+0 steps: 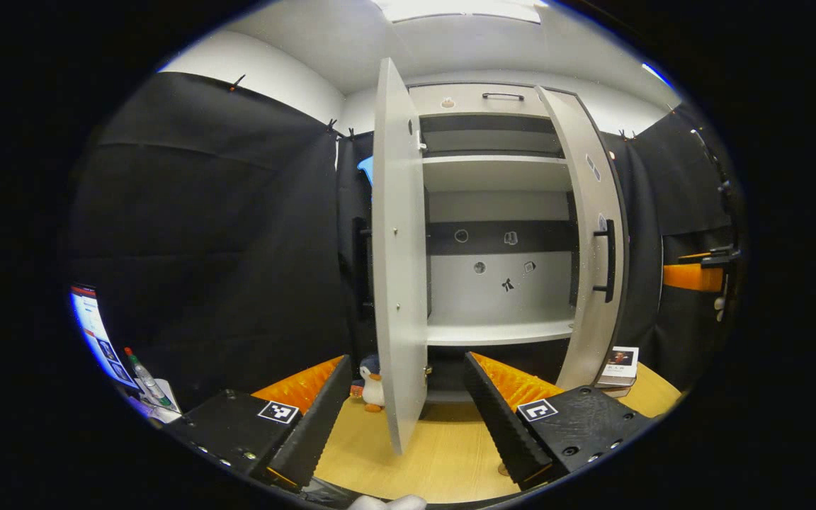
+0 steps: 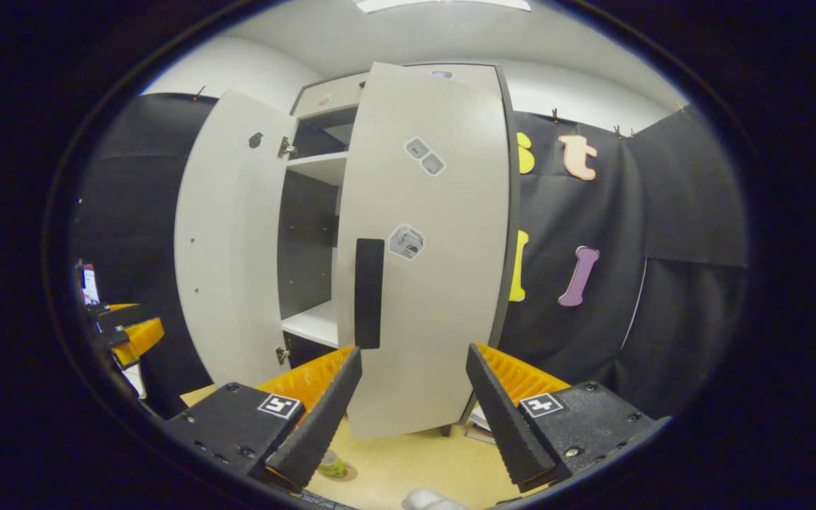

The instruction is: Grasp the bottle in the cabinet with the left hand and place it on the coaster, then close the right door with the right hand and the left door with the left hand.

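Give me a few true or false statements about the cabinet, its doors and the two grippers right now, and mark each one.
1. Both cabinet doors stand open. True: the left door and the right door are both swung out.
2. A bottle stands on the cabinet's middle shelf. False: the visible part of that shelf is bare.
3. The left gripper is shut on the left door's edge. False: its fingers are spread apart, holding nothing.
4. The right gripper is open in front of the right door's black handle. True.
5. A toy penguin sits on the table by the foot of the left door. True.
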Demonstrator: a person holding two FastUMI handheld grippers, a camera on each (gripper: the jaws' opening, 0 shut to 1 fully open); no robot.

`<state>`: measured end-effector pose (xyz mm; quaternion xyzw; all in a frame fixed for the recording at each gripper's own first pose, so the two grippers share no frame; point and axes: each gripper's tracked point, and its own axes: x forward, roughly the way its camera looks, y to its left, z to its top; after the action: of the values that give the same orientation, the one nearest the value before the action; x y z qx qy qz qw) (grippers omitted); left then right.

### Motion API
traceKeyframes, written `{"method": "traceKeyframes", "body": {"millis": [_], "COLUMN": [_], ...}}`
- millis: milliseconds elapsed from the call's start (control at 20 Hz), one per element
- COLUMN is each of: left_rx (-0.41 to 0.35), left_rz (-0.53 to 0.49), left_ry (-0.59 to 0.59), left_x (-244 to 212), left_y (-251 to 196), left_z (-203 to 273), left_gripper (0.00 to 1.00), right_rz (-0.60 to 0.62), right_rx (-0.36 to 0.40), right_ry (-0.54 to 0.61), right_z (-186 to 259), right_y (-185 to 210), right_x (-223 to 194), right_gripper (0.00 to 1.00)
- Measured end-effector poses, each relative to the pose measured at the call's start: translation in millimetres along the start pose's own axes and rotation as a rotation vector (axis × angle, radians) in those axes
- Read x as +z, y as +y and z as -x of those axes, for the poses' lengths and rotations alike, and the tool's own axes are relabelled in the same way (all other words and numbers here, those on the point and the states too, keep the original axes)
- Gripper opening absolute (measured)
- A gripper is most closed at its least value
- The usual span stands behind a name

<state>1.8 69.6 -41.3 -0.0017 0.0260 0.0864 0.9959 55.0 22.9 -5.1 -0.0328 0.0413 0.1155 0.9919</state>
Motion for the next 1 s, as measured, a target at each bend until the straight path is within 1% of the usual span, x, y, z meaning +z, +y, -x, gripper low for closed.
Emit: {"method": "traceKeyframes", "body": {"millis": [50, 100, 250, 300, 350, 400, 450, 600, 800, 1000], "left_rx": [0.009, 0.020, 0.048, 0.059, 0.070, 0.083, 0.093, 0.120, 0.123, 0.088], "left_rz": [-0.004, -0.009, -0.023, -0.029, -0.039, -0.049, -0.058, -0.076, -0.061, -0.038], "left_ry": [-0.007, -0.015, -0.033, -0.035, -0.040, -0.049, -0.053, -0.071, -0.078, -0.063], "left_x": [2, 5, 14, 16, 20, 24, 28, 41, 48, 49], "left_y": [11, 23, 54, 65, 76, 88, 99, 127, 144, 140], "left_z": [-5, -10, -29, -36, -44, -52, -60, -85, -114, -136], "left_gripper": [0.96, 0.97, 0.96, 0.96, 0.96, 0.96, 0.96, 0.96, 0.95, 0.96], "right_rz": [-0.001, -0.005, -0.017, -0.020, -0.025, -0.028, -0.031, -0.049, -0.070, -0.072], "right_rx": [-0.008, -0.009, -0.023, -0.033, -0.042, -0.052, -0.062, -0.090, -0.131, -0.160], "right_ry": [0.010, 0.021, 0.055, 0.064, 0.073, 0.082, 0.095, 0.111, 0.117, 0.123], "right_z": [5, 9, 21, 26, 31, 35, 39, 51, 63, 72], "right_y": [1, 4, 9, 9, 9, 8, 7, 4, -1, -6], "right_x": [-6, -11, -26, -30, -34, -38, -42, -48, -50, -50], "right_gripper": [0.98, 0.96, 0.98, 0.96, 0.98, 0.96, 0.98, 0.98, 0.98, 0.98]}}
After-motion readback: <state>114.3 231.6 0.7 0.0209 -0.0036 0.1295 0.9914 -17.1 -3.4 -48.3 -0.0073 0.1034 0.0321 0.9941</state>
